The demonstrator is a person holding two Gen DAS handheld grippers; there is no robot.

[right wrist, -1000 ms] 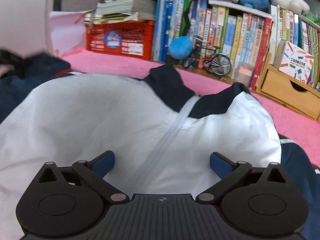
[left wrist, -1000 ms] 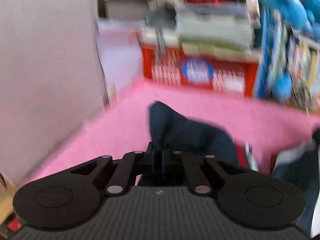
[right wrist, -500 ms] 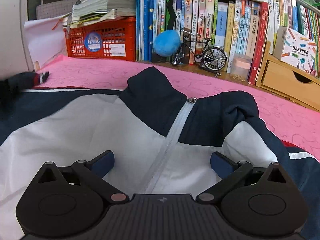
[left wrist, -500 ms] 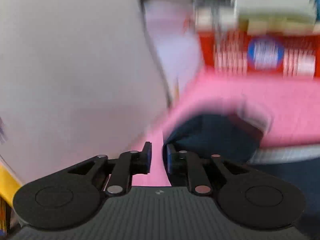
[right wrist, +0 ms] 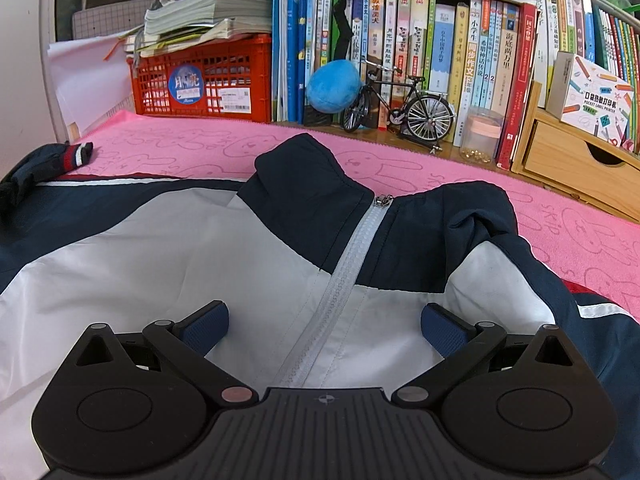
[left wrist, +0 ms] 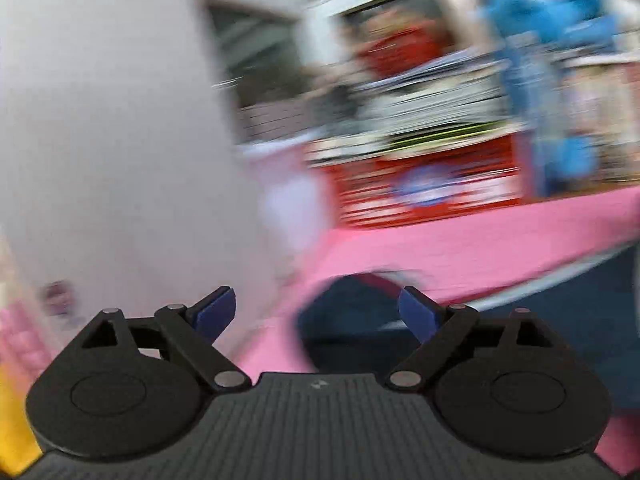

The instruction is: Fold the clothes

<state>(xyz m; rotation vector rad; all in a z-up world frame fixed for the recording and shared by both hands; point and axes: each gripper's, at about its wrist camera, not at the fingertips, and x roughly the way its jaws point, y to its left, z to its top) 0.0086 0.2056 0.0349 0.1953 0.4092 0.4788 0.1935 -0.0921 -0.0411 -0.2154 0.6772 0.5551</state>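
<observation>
A navy and white zip jacket lies front up on the pink towel, collar toward the books, zipper closed to the neck. Its left sleeve ends in a striped cuff at the far left. My right gripper hovers open over the white chest panel, straddling the zipper. The left wrist view is blurred: my left gripper is open, with the navy sleeve end lying on the pink towel just ahead, between and below its blue pads.
Along the back stand a red crate topped with paper stacks, a row of books, a blue plush ball, a model bicycle, a small jar and a wooden drawer box. A white wall borders the left.
My left gripper went from shut on the sleeve end to open, and the sleeve now lies flat at the left. The jacket has settled flat and my right gripper stayed open above it.
</observation>
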